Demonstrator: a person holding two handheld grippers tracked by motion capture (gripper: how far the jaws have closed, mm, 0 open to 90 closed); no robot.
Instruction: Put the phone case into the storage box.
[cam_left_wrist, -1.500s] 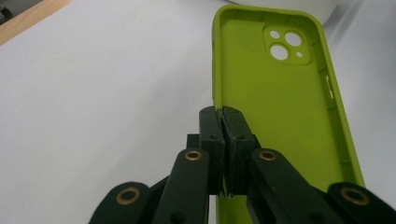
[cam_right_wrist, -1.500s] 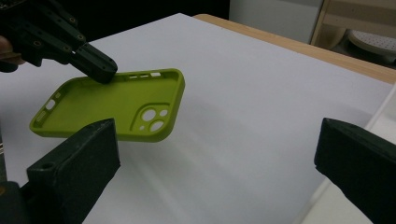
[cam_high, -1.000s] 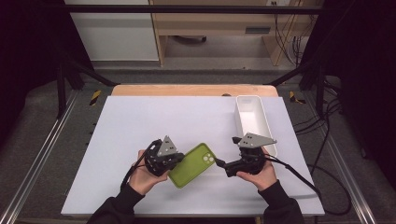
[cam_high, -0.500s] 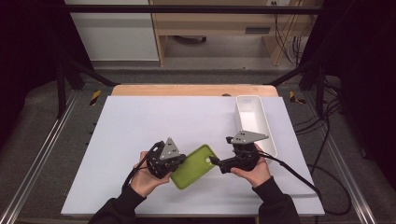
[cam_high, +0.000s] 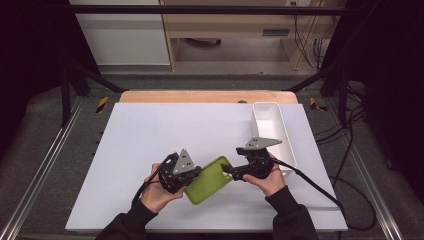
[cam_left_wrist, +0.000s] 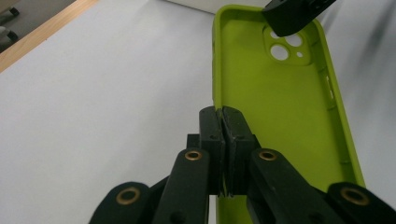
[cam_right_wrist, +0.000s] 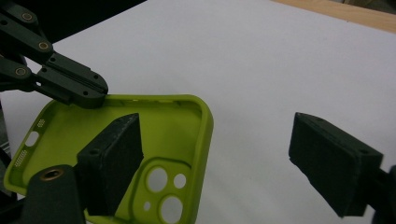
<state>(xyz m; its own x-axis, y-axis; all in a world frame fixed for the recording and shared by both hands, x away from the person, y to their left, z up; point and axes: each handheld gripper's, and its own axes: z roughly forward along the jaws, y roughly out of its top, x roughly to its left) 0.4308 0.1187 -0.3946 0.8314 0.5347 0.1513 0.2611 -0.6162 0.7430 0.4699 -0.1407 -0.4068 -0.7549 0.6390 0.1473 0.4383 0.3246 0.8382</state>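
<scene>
My left gripper (cam_left_wrist: 223, 135) pinches the green case (cam_left_wrist: 280, 121) rim; my right gripper (cam_right_wrist: 233, 158) gapes wide, probably straddling its camera corner — a mistimed squeeze could twist it loose

Black claws (cam_left_wrist: 223, 140), brass-coloured pivot screws, grey plates, black sleeves.

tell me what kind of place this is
Probably a lab recording bench rather than a home: a white table inside a black metal frame, cables trailing on the floor, and hand-held grippers working a green phone case.
</scene>
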